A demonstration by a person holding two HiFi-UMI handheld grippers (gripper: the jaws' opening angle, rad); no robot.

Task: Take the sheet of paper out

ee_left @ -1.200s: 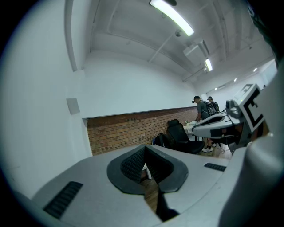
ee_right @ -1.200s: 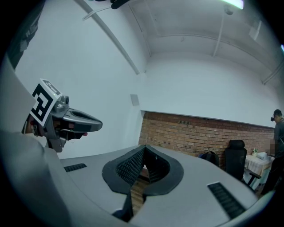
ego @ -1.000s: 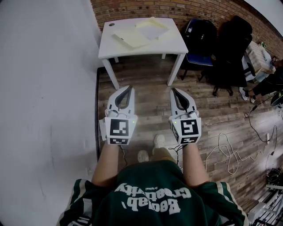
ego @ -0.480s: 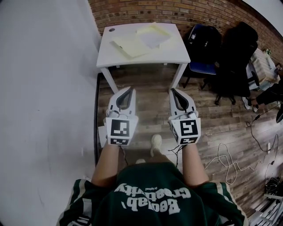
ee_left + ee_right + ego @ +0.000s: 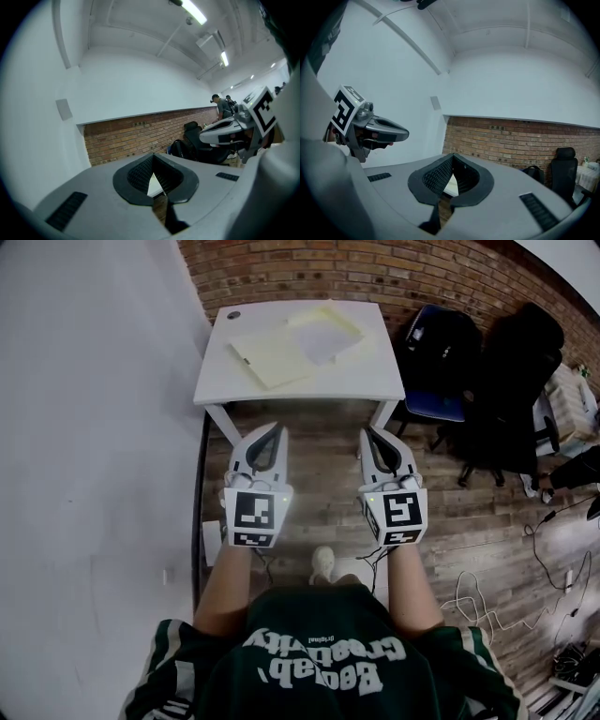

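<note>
Paper (image 5: 324, 332): on yellow folders (image 5: 270, 357), white table (image 5: 370, 381), 12 o'clock from me. My left gripper (image 5: 273, 430) and right gripper (image 5: 369, 434): jaws closed, empty, short of the table.

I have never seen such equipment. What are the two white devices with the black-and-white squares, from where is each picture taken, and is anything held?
There is no robot: a person holds a left hand-held gripper and a right hand-held gripper, one in each hand. The squared cubes are part of them. The head view comes from a camera on the person's head, looking down at the arms and the wooden floor. The two gripper views come from a camera on each gripper, looking along its jaws. Both pairs of jaws are shut and hold nothing. Ahead stands a white table by a brick wall. On it lie pale yellow sheets or folders and a white sheet of paper; no gripper touches them. Black chairs stand to its right.
</note>
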